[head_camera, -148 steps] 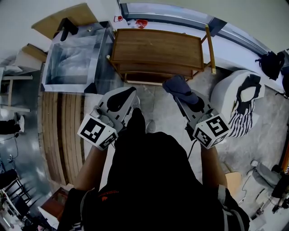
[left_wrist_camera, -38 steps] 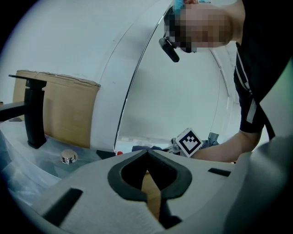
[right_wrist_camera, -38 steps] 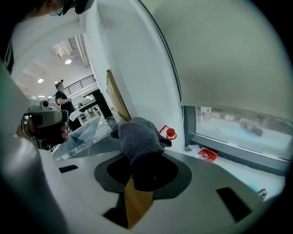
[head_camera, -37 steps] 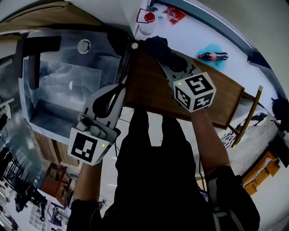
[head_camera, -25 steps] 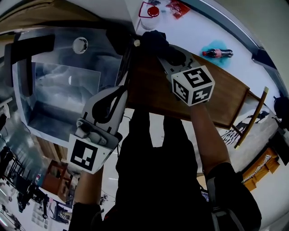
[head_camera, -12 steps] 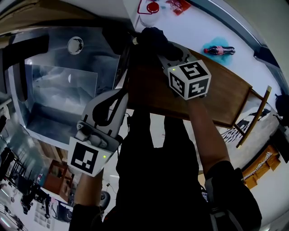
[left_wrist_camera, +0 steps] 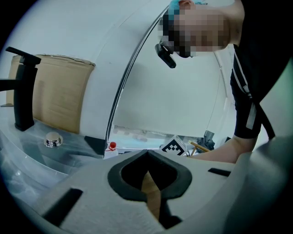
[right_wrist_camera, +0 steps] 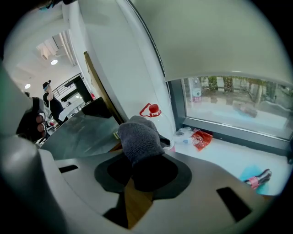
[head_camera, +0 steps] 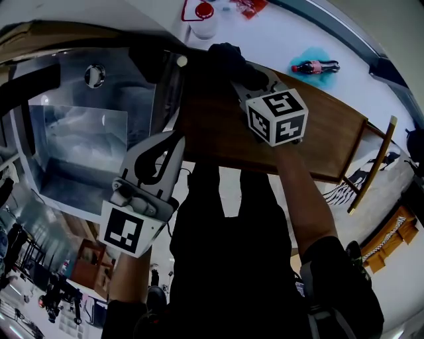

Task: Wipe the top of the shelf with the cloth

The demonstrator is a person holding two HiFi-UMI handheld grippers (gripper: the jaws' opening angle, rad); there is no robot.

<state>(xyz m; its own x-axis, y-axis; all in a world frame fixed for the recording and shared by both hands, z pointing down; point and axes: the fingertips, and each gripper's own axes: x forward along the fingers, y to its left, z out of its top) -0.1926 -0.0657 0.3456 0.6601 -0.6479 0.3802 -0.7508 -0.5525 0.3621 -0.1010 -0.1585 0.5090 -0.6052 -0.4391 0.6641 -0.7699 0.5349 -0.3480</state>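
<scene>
Your right gripper (right_wrist_camera: 137,176) is clamped on a dark grey cloth (right_wrist_camera: 138,137). The jaws are closed round the cloth's lower end. The rest bulges out past the tips as a rounded wad at 12 o'clock. Below the wad, a strip of brown wood shows through the slit between the jaws.

Seen from your head, the right gripper (head_camera: 233,66) reaches away from you across the top of the wooden shelf (head_camera: 324,149). Its marker cube (head_camera: 277,118) sits over the board. The cloth (head_camera: 224,54) is at 11 o'clock from the cube, at the shelf top's far left corner, and it covers the gripper's tips.

Your left gripper (left_wrist_camera: 147,155) has its jaws brought together, tips touching, with nothing held. Only a sliver of wood shows through the hollow behind them. In the head view the left gripper (head_camera: 169,142) is at 7 o'clock from the cube, by the shelf's near left edge and well apart from the cloth.

Farther out, a steel sink (head_camera: 132,99) lies at 9 o'clock from the shelf, with a black faucet (left_wrist_camera: 22,91) standing at its side. A white jug with a red cap (head_camera: 202,14) stands just beyond the cloth at 12 o'clock. A dark bottle (head_camera: 317,66) lies on its side on a teal patch at 3 o'clock from the cloth, past the shelf's far edge.
</scene>
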